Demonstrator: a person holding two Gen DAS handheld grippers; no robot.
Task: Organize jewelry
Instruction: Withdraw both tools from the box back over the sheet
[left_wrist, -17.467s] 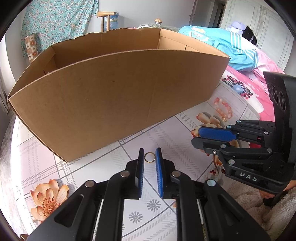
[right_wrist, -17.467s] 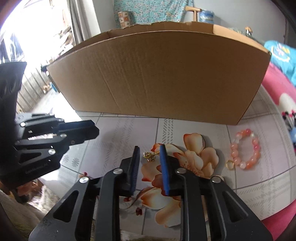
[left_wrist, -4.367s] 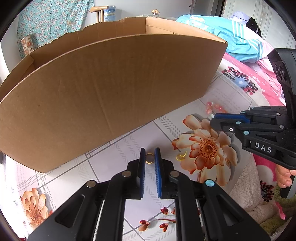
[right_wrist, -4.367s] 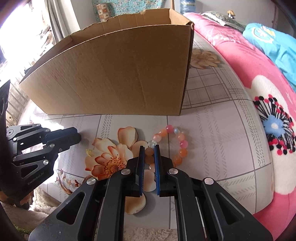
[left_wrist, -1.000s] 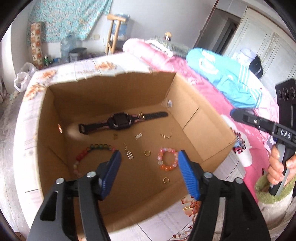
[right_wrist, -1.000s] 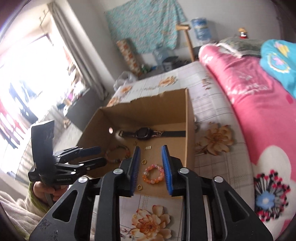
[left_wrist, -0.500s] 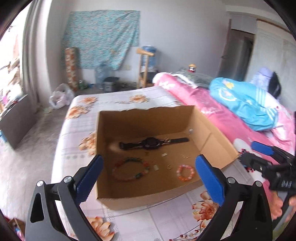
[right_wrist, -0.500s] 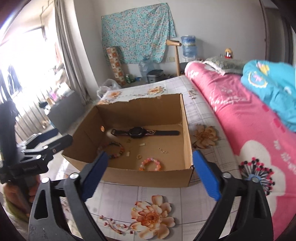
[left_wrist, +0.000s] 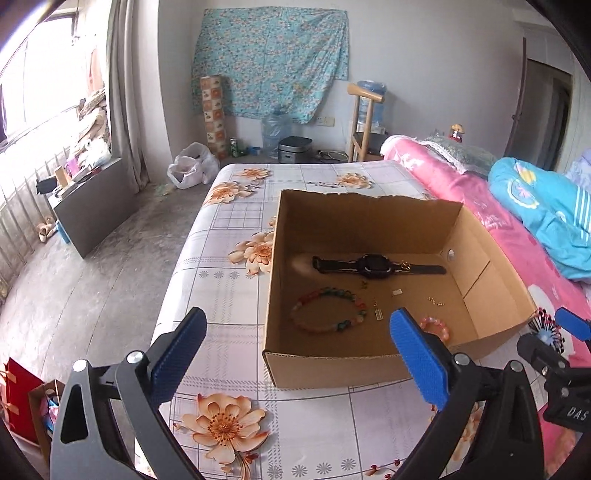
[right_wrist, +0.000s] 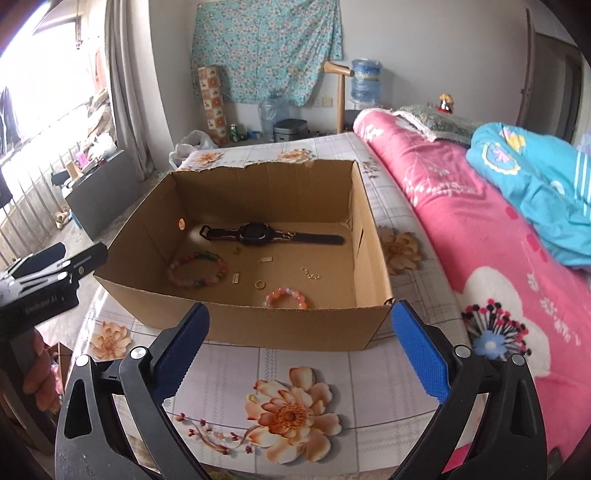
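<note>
Beside cardboard box (right_wrist: 258, 328): pink quilt (right_wrist: 461, 229), blue garment (right_wrist: 535, 184).

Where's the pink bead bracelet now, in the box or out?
In: the pink bead bracelet lies on the cardboard box floor, near its front wall.

In the cardboard box (right_wrist: 295, 325), its near wall hides part of the pink bead bracelet (right_wrist: 286, 295); the tiny gold pieces (right_wrist: 309, 273) nearby are too small to identify.

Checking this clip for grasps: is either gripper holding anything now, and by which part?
Nothing is held. The left gripper and right gripper have jaws wide apart and empty; the jewelry lies in the box.
</note>
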